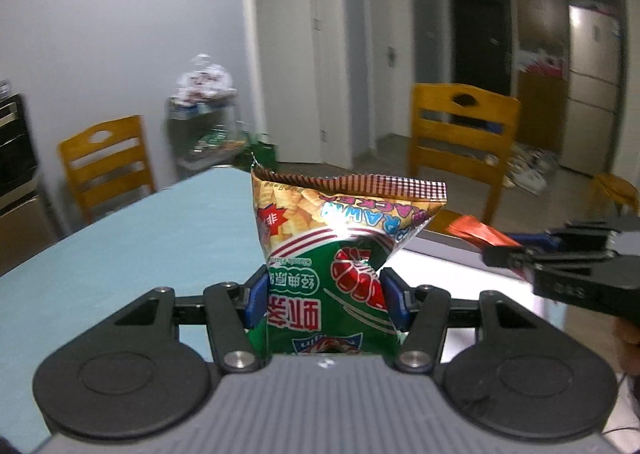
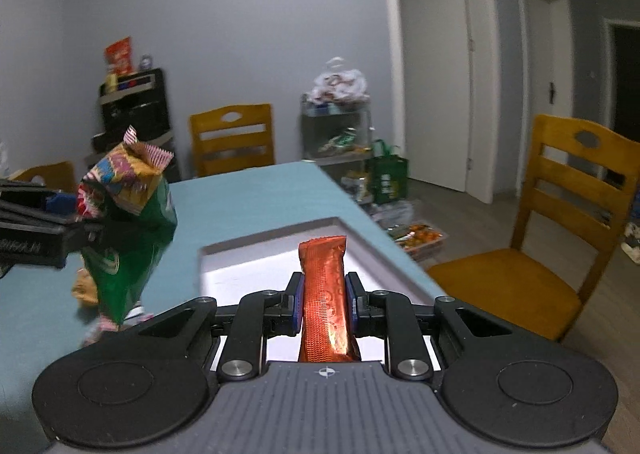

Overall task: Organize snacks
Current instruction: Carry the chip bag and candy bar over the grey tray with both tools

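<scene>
My left gripper [image 1: 326, 300] is shut on a green prawn cracker bag [image 1: 340, 254] and holds it upside down above the blue table [image 1: 140, 246]. The bag also shows at the left of the right wrist view [image 2: 128, 222]. My right gripper [image 2: 324, 304] is shut on an orange-red foil snack bar [image 2: 324, 294] and holds it over a white tray [image 2: 256, 254] on the table. The bar's tip [image 1: 480, 232] and the right gripper [image 1: 516, 250] show at the right of the left wrist view.
Small snack packets [image 2: 86, 288] lie on the table under the bag. Wooden chairs [image 2: 560, 222] stand around the table. A cluttered shelf cart [image 2: 336, 122] and a green bag [image 2: 386, 174] stand by the far wall. Snack packs lie on the floor [image 2: 420, 236].
</scene>
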`<state>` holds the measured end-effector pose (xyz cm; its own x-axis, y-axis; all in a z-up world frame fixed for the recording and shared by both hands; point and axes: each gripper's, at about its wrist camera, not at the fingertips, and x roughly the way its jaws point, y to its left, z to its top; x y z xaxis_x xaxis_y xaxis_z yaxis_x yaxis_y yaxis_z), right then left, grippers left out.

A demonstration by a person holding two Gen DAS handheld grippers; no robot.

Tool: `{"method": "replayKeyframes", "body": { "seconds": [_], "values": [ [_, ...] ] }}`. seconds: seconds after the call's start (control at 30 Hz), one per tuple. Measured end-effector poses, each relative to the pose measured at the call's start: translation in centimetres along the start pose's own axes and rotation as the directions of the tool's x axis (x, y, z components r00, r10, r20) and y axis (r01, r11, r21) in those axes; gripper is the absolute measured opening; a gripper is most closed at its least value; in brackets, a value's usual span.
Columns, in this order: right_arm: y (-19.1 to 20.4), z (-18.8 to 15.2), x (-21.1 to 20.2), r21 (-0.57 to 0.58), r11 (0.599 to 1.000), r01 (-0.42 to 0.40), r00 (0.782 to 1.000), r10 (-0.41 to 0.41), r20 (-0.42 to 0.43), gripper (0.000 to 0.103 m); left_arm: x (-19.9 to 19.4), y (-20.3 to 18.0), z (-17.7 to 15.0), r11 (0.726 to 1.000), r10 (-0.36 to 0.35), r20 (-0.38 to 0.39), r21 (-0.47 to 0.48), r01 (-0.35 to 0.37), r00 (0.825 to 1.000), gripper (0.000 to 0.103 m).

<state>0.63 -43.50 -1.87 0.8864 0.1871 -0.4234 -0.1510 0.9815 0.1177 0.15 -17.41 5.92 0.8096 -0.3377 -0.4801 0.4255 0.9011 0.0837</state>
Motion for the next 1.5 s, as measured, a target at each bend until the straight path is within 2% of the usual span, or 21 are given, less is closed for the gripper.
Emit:
{"method": "replayKeyframes", "body": {
  "seconds": [0.2,0.4,0.67,0.87,1.03,1.17,1.3,1.4,1.5],
  "values": [
    [-3.5,-1.3,1.4,0.013,1.000,0.021,0.999,-0.021,0.025,0.023,3.3,-6.5,0.5,0.993,-0.081,-0.066,0.081,0.087,0.994,0.056],
    [-6.1,-2.5,2.8,0.034,0.999,-0.026,0.999,0.027,-0.018,0.023,7.6,-8.9,0.9,0.984,-0.134,-0.160,0.094,0.150,0.978,0.056],
    [-6.6,-2.9,4.3,0.002,1.000,-0.028,0.997,0.028,-0.075,0.023,12.0,-8.9,1.0,0.971,-0.175,-0.237,0.118,0.207,0.956,0.056],
    [-6.9,-3.0,4.8,-0.004,0.999,-0.045,0.992,0.044,-0.116,0.023,14.3,-8.8,1.0,0.962,-0.219,-0.282,0.096,0.254,0.934,0.056],
    [-7.0,-3.5,5.0,-0.015,0.999,-0.047,0.991,0.045,-0.129,0.023,15.2,-8.4,0.9,0.962,-0.228,-0.286,0.082,0.261,0.931,0.057],
    [-6.7,-3.5,5.1,-0.017,0.998,-0.057,0.990,0.055,-0.131,0.023,14.7,-7.7,0.7,0.965,-0.215,-0.279,0.085,0.247,0.936,0.057],
    [-6.1,-2.8,5.7,-0.008,0.997,-0.076,0.989,0.075,-0.125,0.023,15.3,-7.1,0.7,0.979,-0.149,-0.259,0.097,0.179,0.954,0.057],
    [-4.9,-1.7,6.5,-0.030,0.996,-0.088,0.991,0.084,-0.108,0.023,16.2,-6.2,0.7,0.994,-0.029,-0.226,0.098,0.052,0.974,0.057],
    [-3.7,-0.7,7.7,-0.029,0.995,-0.093,0.991,0.090,-0.096,0.023,16.8,-5.2,0.3,0.996,0.074,-0.187,0.072,-0.061,0.980,0.057]
  ]
}}
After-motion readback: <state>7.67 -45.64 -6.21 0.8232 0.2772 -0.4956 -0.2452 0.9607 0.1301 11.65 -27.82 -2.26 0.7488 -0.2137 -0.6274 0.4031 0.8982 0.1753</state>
